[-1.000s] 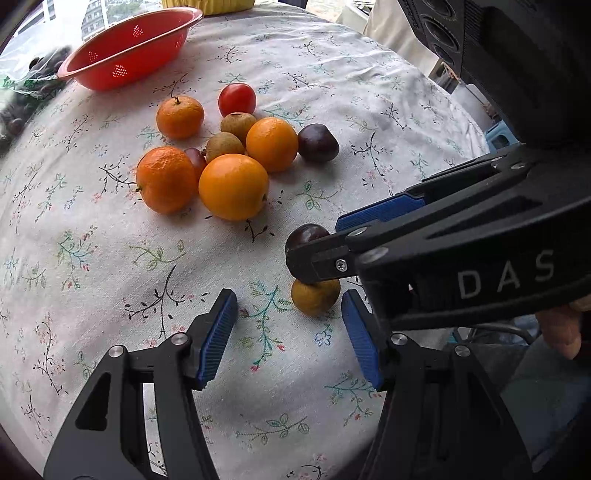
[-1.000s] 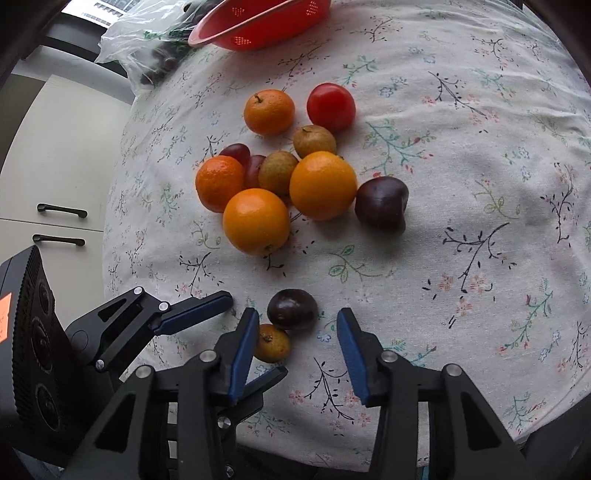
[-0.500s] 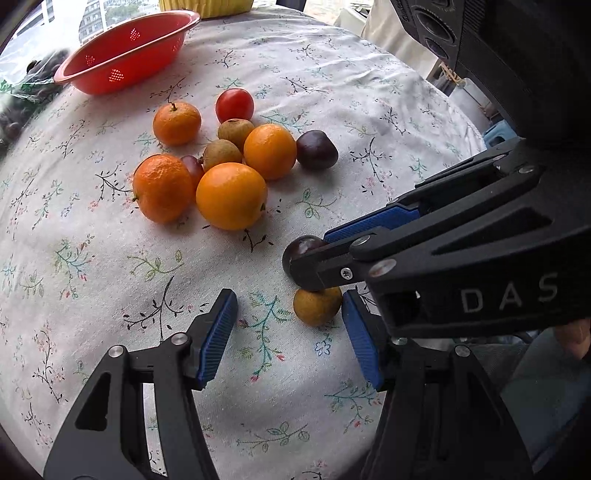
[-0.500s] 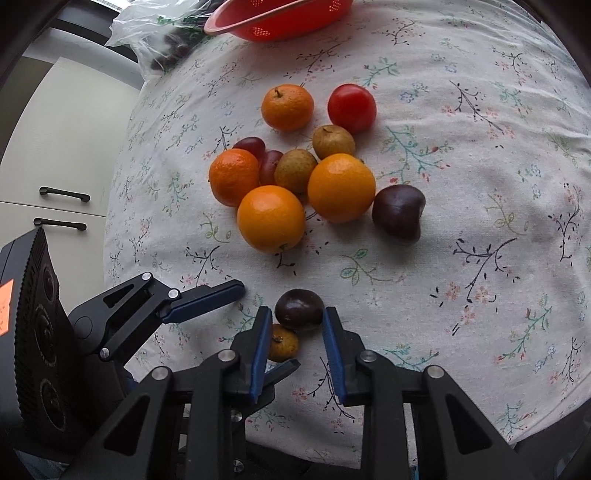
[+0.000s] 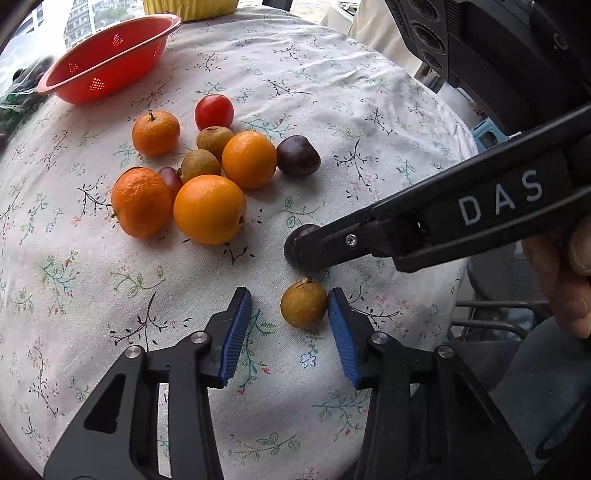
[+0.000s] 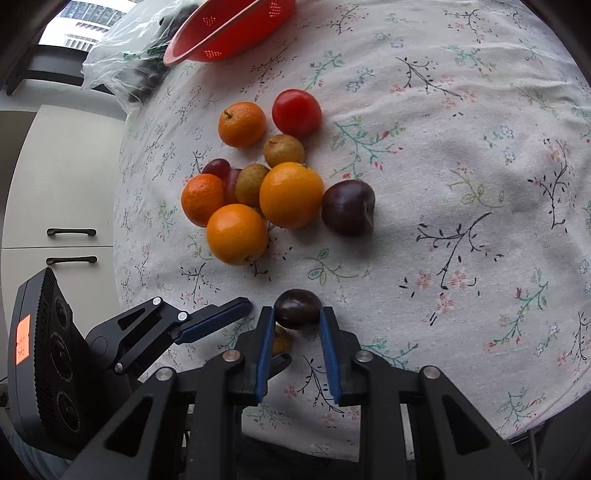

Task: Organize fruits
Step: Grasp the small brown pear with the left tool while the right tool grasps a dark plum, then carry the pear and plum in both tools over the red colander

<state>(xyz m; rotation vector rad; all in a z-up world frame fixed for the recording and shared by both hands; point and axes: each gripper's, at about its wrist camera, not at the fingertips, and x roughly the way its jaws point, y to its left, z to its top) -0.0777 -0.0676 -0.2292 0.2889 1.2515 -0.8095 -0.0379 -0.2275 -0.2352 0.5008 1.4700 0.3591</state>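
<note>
Right wrist view: your right gripper is clenched on the dark plum. Your left gripper, jaws just narrowing yet unclamped, brackets the brown longan, off-centre toward its right pad.

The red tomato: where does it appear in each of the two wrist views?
Left wrist view: the red tomato is upper left of centre, below right of the red colander.
Right wrist view: the red tomato is above centre, below right of the colander.
Shared landmark: the stemmed mandarin just left of it.
</note>
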